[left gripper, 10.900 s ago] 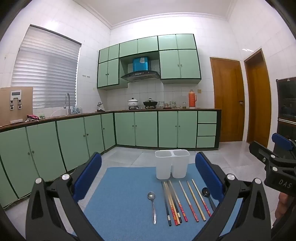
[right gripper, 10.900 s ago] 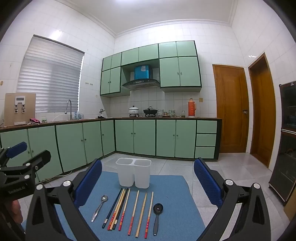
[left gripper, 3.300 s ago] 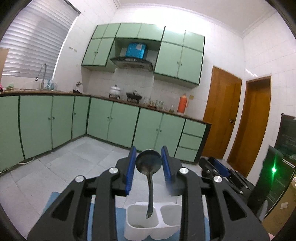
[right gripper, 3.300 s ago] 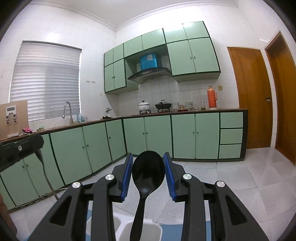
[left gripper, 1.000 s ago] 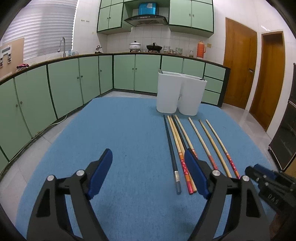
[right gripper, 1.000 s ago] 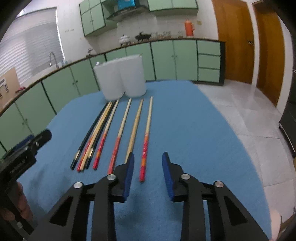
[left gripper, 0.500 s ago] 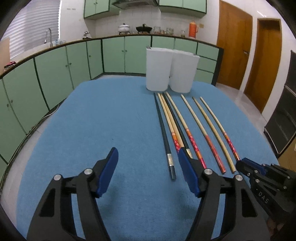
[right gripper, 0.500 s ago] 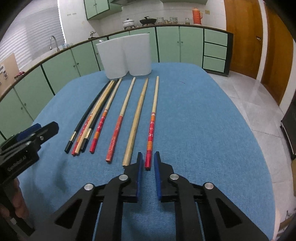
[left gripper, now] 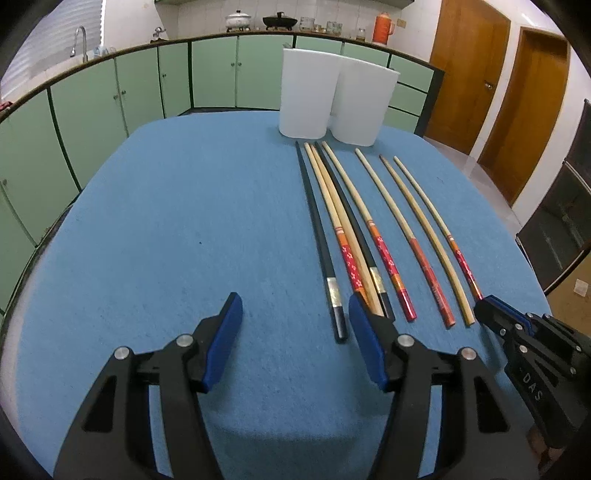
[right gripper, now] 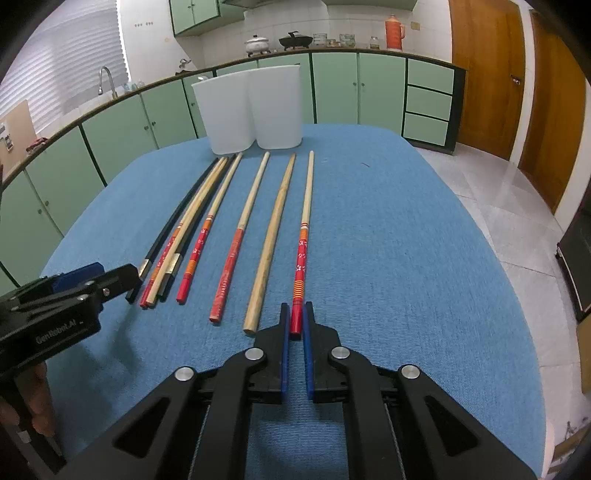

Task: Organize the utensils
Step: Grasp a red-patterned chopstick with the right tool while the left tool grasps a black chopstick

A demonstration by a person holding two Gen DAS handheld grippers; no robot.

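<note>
Several chopsticks lie side by side on a blue mat [left gripper: 166, 221] in front of a white two-compartment holder [left gripper: 332, 99] [right gripper: 255, 110]. My right gripper [right gripper: 295, 314] is shut on the red near end of the rightmost chopstick [right gripper: 304, 221], which still rests on the mat. My left gripper [left gripper: 294, 304] hovers low over the near end of the leftmost black chopstick [left gripper: 317, 236]. Its jaws are closing, with that chopstick's tip just inside the right pad and the pads not touching it. Each gripper shows in the other's view, the right gripper [left gripper: 491, 310] and the left gripper [right gripper: 110, 277].
Green cabinets run along the back and left, with pots and an orange thermos [right gripper: 393, 31] on the counter. Wooden doors [left gripper: 469, 74] stand at the right. The mat's right edge drops to tiled floor [right gripper: 498, 177]. A hand [right gripper: 37, 406] grips the left tool's handle.
The right jaws closed from a small gap onto the rightmost chopstick's red end. The left gripper dropped and tilted down toward the chopsticks' near ends, and its jaws narrowed.
</note>
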